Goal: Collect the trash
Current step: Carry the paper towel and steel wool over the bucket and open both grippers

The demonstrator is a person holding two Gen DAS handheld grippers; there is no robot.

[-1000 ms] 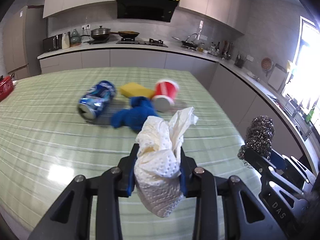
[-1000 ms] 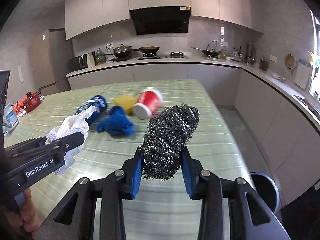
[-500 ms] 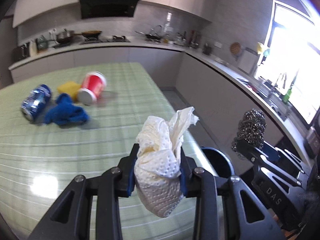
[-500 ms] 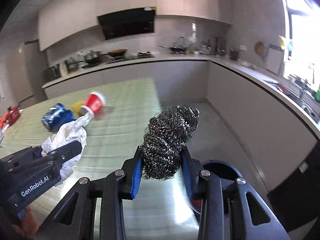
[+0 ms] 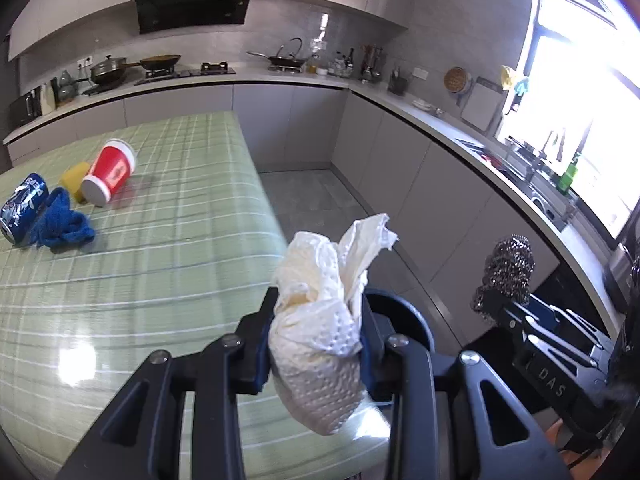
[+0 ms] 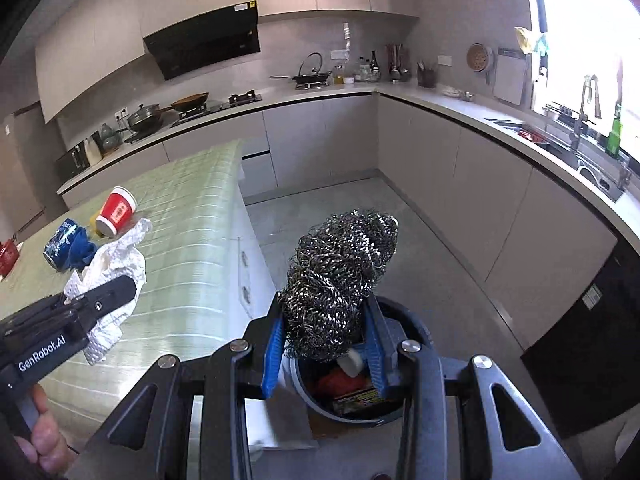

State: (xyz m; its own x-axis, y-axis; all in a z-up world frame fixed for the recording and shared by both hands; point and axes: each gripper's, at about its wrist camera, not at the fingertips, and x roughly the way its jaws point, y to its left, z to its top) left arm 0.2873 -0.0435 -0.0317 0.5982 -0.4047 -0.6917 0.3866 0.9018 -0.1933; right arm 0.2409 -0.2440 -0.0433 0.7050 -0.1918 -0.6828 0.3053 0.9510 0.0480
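My left gripper (image 5: pixel 316 344) is shut on a crumpled white paper towel (image 5: pixel 320 320), held over the right edge of the green table (image 5: pixel 160 240); it also shows in the right wrist view (image 6: pixel 112 276). My right gripper (image 6: pixel 326 344) is shut on a steel wool scrubber (image 6: pixel 340 272), held above a dark round trash bin (image 6: pixel 416 332) on the floor beside the table. The bin holds some trash. The scrubber also shows in the left wrist view (image 5: pixel 508 272), and the bin's rim (image 5: pixel 404 312) lies behind the towel.
On the table's far left lie a red paper cup (image 5: pixel 110 178), a yellow sponge (image 5: pixel 72 174), a blue cloth (image 5: pixel 60 226) and a crushed blue can (image 5: pixel 20 208). Grey cabinets and counters (image 6: pixel 480 160) run along the back and right walls.
Both grippers have swung right, from over the table toward its right edge and the floor. The trash bin has come into view under the right gripper. Both grips are unchanged.
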